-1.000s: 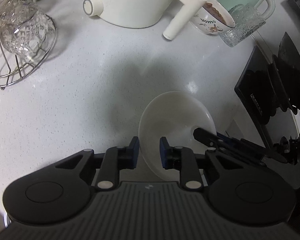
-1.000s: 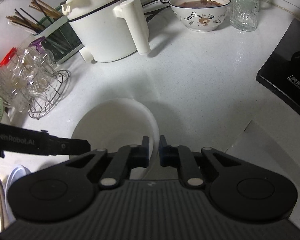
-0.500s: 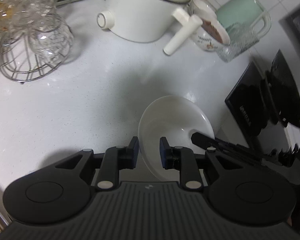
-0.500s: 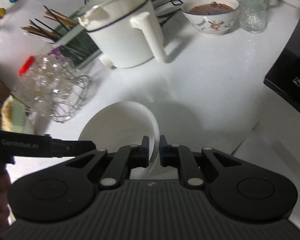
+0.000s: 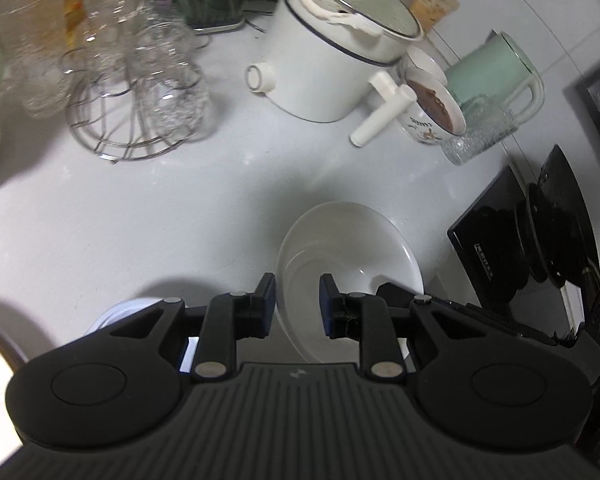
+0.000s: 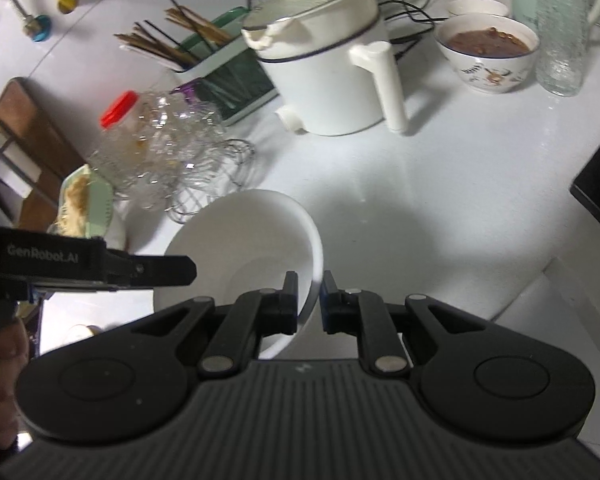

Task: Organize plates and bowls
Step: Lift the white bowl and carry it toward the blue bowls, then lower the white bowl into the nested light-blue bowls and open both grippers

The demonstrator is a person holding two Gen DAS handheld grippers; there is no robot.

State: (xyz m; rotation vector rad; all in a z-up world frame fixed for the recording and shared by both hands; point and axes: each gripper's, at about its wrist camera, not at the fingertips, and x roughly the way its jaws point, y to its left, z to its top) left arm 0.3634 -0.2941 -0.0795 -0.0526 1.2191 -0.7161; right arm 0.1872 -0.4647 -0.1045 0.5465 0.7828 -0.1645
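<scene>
In the left wrist view, the left hand-held gripper (image 5: 297, 304) has its fingers a little apart, straddling the near rim of the white bowl (image 5: 348, 252), which looks lifted above the tabletop (image 5: 140, 208); whether the pads actually pinch the wall I cannot tell. The right hand-held gripper reaches in at the bowl's right side. Beyond the bowl stands the white electric pot (image 5: 336, 60) with its lid on, and right of the pot a patterned bowl (image 5: 432, 112) holding something brown, a textured glass (image 5: 480, 132) and a pale green jug (image 5: 496, 68). Left of the pot, a wire rack (image 5: 136, 120) carries clear glassware. In the right wrist view, the right hand-held gripper (image 6: 310, 300) is clamped on the bowl's right wall — one finger inside, one outside — and the bowl interior is empty. The left hand-held gripper sits at the bowl's opposite side. Left of the pot, a green-lined holder (image 6: 220, 68) contains chopsticks. To carry this well, I judge the bowl should stay level with both grips steady on opposite rims, moving together — uneven pull could twist the thin wall out of the pads.
</scene>
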